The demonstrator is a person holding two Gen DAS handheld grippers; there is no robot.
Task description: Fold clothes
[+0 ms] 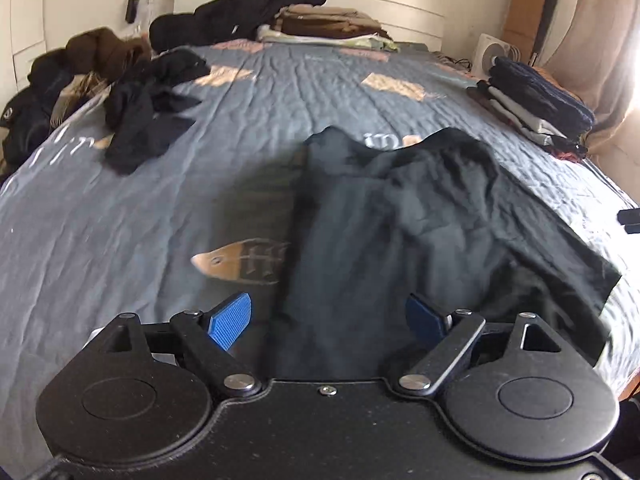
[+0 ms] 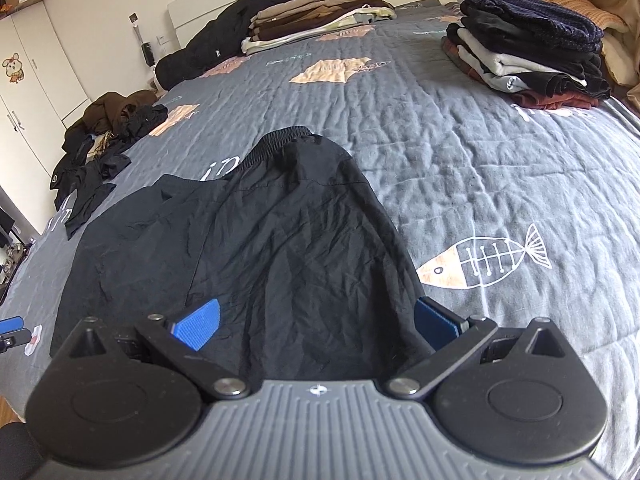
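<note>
Inspector: Where are the black trousers [image 2: 256, 240]?
Clerk: Spread crumpled on the bed [image 2: 460, 160], waistband far, long axis running away from both tools.
Inspector: The tools?
Clerk: Right tool [image 2: 316, 322] and left tool [image 1: 326, 320] both spread wide over the near hem, holding nothing.

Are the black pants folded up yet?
Not neatly: the black pants lie crumpled on the bed, one part flopped over the other.

Black trousers [image 2: 280, 248] lying crumpled on grey quilt [image 2: 460, 152], elastic waistband [image 2: 276, 140] at far end.
</note>
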